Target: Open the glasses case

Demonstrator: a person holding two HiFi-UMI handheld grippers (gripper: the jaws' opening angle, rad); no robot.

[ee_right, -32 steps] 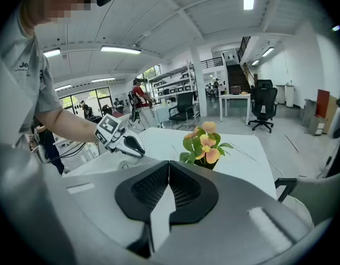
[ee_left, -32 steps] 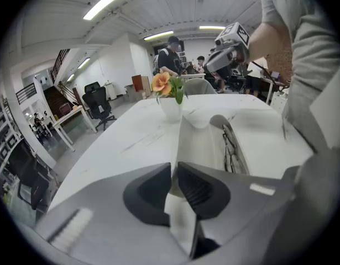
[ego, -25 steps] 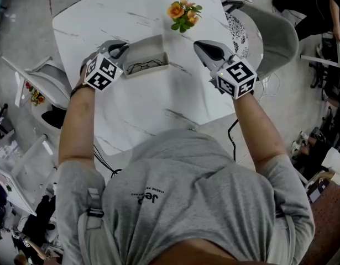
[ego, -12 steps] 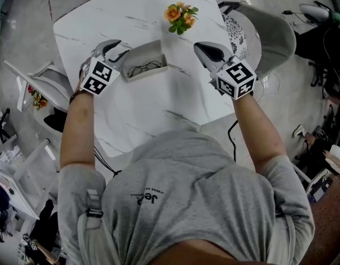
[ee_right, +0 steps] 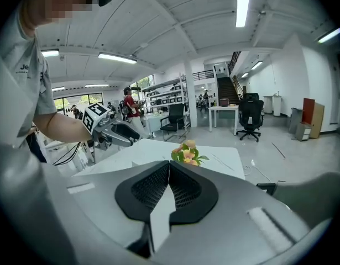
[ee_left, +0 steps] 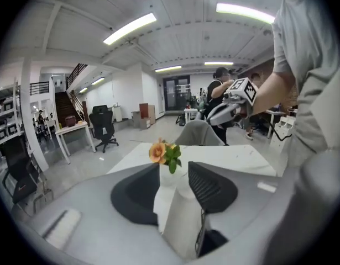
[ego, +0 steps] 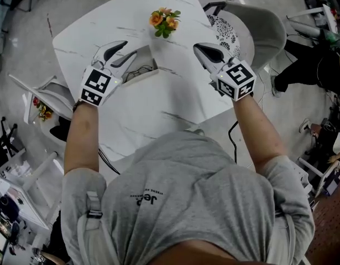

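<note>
The grey glasses case (ego: 146, 59) lies open on the white marble table (ego: 158, 101), with dark glasses (ego: 137, 69) inside it. My left gripper (ego: 128, 49) hovers just left of and above the case; its jaws have just been opening and stand apart, gripping nothing. In the left gripper view the open case (ee_left: 181, 214) and the glasses (ee_left: 202, 233) show below the gap of the left gripper (ee_left: 174, 167). My right gripper (ego: 199, 48) is shut and empty, held to the right of the case, above the table. Its pads meet in the right gripper view (ee_right: 168, 165).
A small vase of orange flowers (ego: 163, 21) stands just behind the case. A grey chair (ego: 263, 29) with a patterned cushion (ego: 225, 31) sits at the table's right corner. Another chair (ego: 45, 95) is at the left edge. Desks and office chairs fill the room beyond.
My left gripper has let go of the case's left end, opened, and risen clear of it. The right gripper has lifted slightly and stays shut. The case lies open as before.
</note>
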